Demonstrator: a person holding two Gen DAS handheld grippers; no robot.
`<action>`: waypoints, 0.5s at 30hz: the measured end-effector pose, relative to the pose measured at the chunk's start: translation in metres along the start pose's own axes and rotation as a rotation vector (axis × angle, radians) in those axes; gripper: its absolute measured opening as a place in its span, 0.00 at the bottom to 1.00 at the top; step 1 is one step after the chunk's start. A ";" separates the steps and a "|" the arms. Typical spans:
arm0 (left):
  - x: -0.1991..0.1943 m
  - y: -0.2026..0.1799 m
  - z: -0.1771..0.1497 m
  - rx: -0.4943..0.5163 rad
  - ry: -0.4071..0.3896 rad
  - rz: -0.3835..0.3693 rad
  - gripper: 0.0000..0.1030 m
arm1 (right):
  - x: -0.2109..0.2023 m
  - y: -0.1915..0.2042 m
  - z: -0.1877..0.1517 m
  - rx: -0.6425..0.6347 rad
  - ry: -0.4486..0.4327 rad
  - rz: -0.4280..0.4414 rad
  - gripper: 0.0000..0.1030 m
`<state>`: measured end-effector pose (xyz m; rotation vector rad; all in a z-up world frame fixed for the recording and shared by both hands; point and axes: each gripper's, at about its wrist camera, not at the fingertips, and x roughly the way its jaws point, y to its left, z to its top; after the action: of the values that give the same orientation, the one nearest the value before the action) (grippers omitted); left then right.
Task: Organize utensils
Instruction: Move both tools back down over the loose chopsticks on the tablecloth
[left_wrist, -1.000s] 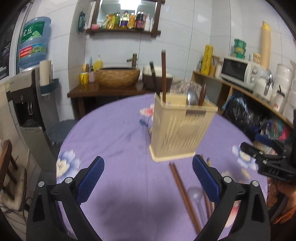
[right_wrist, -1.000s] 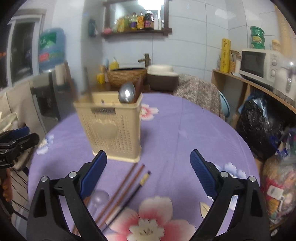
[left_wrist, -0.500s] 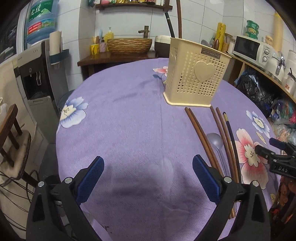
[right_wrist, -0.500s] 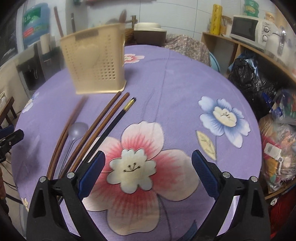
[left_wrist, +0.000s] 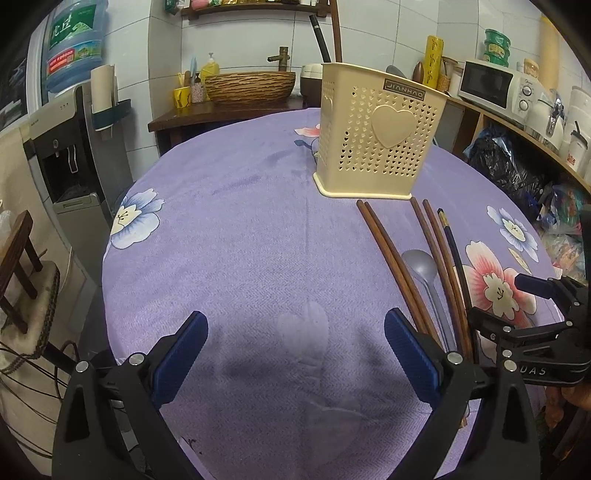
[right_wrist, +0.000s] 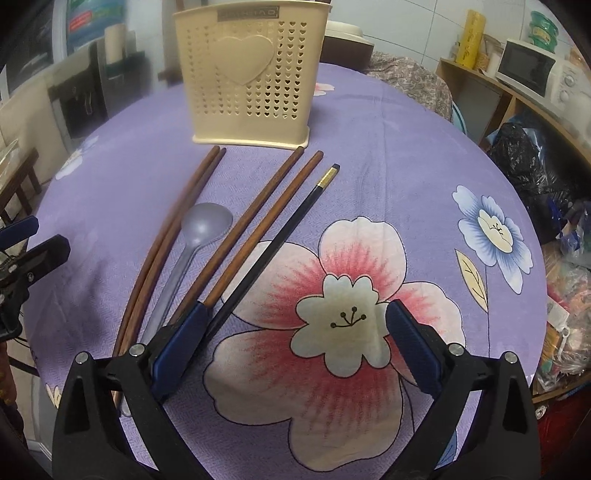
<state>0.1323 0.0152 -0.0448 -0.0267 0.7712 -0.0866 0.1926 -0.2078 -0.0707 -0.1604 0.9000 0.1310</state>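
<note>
A: What differs from a second ago?

B: Both views have pulled back from the cream utensil holder, which stands upright farther up the purple tablecloth.

A: And the utensils?

B: The brown chopsticks, the grey spoon and the dark chopstick lie side by side just in front of it, more fully in view now.

A: The claws?

B: The left gripper and the right gripper are both spread wide and hold nothing, as before.
</note>
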 end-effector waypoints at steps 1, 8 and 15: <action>0.001 0.000 0.000 -0.003 0.002 -0.002 0.93 | 0.000 0.000 0.001 0.001 0.003 0.003 0.94; 0.002 -0.005 -0.001 0.004 0.011 -0.006 0.93 | 0.002 -0.005 0.003 -0.060 0.055 -0.038 0.94; 0.002 -0.012 0.000 -0.005 0.029 -0.050 0.93 | -0.008 -0.046 -0.011 0.011 0.040 -0.106 0.94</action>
<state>0.1324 0.0032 -0.0456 -0.0496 0.7997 -0.1327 0.1872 -0.2555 -0.0669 -0.2007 0.9303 0.0249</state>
